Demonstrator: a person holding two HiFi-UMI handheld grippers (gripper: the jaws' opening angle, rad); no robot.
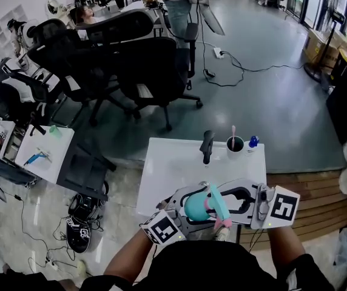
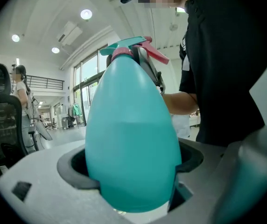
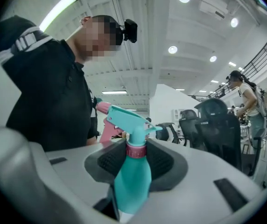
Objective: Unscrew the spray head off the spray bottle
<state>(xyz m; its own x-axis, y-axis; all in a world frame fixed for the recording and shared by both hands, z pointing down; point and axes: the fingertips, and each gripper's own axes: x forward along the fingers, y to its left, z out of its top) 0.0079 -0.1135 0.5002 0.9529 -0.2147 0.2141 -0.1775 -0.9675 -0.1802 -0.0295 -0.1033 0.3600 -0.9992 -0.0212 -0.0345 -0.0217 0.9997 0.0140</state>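
Observation:
I hold a teal spray bottle [image 1: 195, 207] close to my chest, between both grippers, above the near edge of the white table [image 1: 167, 168]. My left gripper [image 1: 185, 208] is shut on the bottle's egg-shaped body [image 2: 131, 139]. In the left gripper view the teal spray head [image 2: 133, 48] with its pink trigger stands above that body. My right gripper [image 1: 228, 202] comes in from the right. Its dark pads [image 3: 164, 160] are closed round the pink collar [image 3: 136, 150] just under the spray head [image 3: 129, 120]. The bottle's base is hidden in both gripper views.
At the table's far edge stand a black cup [image 1: 235, 143] with a pink stick in it, a small blue bottle [image 1: 253, 142] and a black upright object [image 1: 207, 145]. Black office chairs [image 1: 131, 59] stand beyond. Shoes [image 1: 79, 220] and cables lie on the floor at left.

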